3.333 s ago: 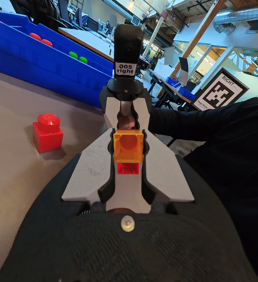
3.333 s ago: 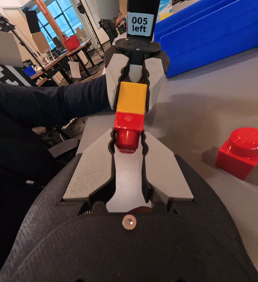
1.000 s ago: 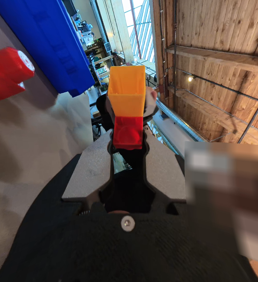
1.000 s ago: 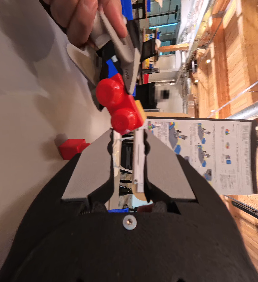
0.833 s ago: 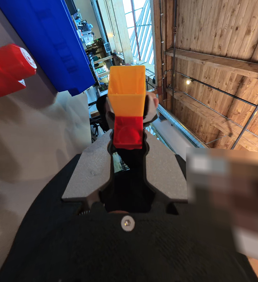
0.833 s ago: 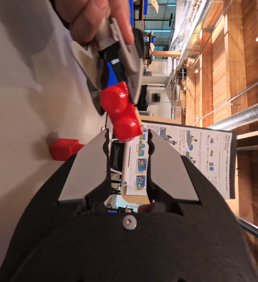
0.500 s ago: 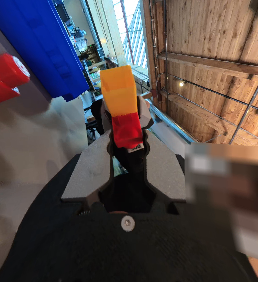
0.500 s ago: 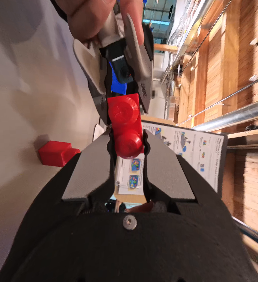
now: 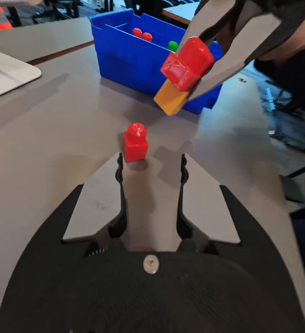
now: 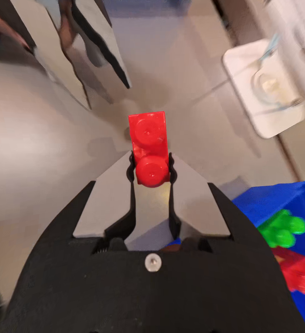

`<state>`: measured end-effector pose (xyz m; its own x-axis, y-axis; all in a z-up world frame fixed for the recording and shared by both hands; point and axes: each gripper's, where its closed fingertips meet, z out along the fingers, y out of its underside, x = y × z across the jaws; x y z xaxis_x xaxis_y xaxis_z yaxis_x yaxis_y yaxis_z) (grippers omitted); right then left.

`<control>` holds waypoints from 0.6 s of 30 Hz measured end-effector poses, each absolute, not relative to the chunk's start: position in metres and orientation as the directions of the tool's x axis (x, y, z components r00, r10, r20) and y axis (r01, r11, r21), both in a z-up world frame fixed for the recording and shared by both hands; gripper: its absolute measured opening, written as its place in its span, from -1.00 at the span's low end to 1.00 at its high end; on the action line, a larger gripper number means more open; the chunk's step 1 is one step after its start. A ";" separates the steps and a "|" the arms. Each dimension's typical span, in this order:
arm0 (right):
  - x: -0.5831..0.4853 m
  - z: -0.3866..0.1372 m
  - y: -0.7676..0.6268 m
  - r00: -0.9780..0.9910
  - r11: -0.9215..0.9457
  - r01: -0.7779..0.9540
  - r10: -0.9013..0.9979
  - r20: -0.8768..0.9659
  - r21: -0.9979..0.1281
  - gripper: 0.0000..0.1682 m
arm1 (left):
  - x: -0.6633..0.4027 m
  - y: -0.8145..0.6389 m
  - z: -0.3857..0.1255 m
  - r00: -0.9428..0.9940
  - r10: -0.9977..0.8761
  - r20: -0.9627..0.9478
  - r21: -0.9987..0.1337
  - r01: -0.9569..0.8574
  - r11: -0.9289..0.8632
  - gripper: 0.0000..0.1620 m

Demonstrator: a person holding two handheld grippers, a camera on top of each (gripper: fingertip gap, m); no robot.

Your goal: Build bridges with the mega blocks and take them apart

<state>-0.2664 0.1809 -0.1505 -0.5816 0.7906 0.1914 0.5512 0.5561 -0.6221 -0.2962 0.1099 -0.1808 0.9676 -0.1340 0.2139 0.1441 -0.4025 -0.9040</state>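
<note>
Right hand-held gripper (image 10: 150, 166) clamps red block (image 10: 149, 149).

A red two-stud block (image 9: 186, 64) with an orange block (image 9: 170, 98) apparently attached hangs tilted above a single-stud red block (image 9: 135, 145).

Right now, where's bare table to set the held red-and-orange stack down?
Bare grey table lies left of the single red block, out to the white tray. It is crowded by the blue bin, where the right hand-held gripper holds the stack. The left hand-held gripper is open.
</note>
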 end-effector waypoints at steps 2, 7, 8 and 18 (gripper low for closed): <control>-0.264 -0.150 0.180 -0.559 0.447 0.640 0.829 0.021 -0.625 -0.59 | -0.299 0.126 -0.186 0.991 -0.091 0.096 -0.911 0.050 -0.410 -0.22; -0.261 -0.147 0.184 -0.487 0.293 0.741 0.854 -0.182 -0.604 -0.59 | -0.308 0.154 -0.218 0.993 0.042 -0.113 -0.840 -0.073 -0.538 -0.19; -0.261 -0.146 0.187 -0.475 0.275 0.745 0.859 -0.192 -0.608 -0.59 | -0.307 0.156 -0.223 0.991 0.052 -0.124 -0.829 -0.075 -0.555 -0.17; -0.259 -0.149 0.193 -0.431 0.099 0.770 0.809 -0.399 -0.631 -0.58 | -0.300 0.173 -0.248 0.996 0.015 -0.087 -0.743 -0.055 -0.667 -0.42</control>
